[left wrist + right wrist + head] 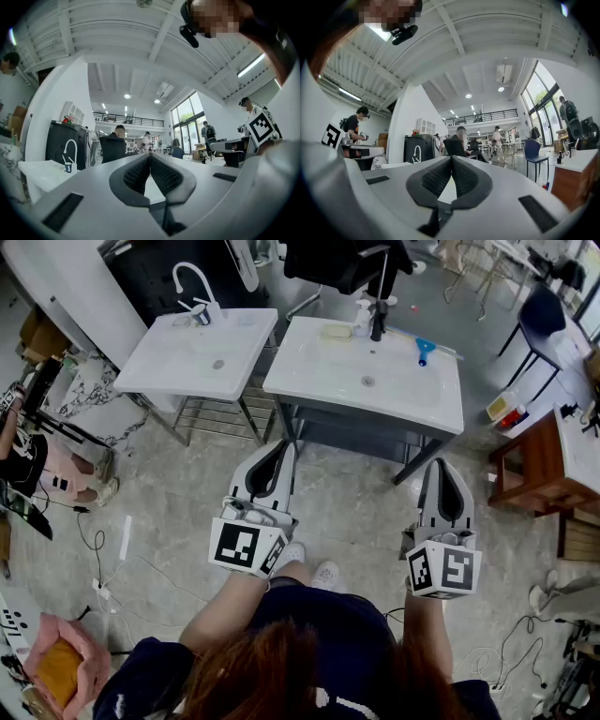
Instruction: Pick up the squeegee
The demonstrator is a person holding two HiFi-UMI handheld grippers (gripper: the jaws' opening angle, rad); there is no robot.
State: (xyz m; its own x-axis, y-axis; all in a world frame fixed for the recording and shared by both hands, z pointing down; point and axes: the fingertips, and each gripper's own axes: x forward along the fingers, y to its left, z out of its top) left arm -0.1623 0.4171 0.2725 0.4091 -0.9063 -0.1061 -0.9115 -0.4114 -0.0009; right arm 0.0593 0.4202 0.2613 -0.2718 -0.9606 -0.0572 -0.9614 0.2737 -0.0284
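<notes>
You are holding left gripper [282, 448] and right gripper [442, 465] closed, empty, squeegee [425, 350] lying near washbasin [412, 401] back right corner.

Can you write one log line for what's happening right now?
left tongs: shut, empty | right tongs: shut, empty | squeegee: lying on sink, untouched

Illumination bright and even, from ceiling lamps [127, 96] and tall windows [186, 117]. Shadows soft. Both gripper views show heavy fisheye bending and dark vignetted corners. Head view sharp.
</notes>
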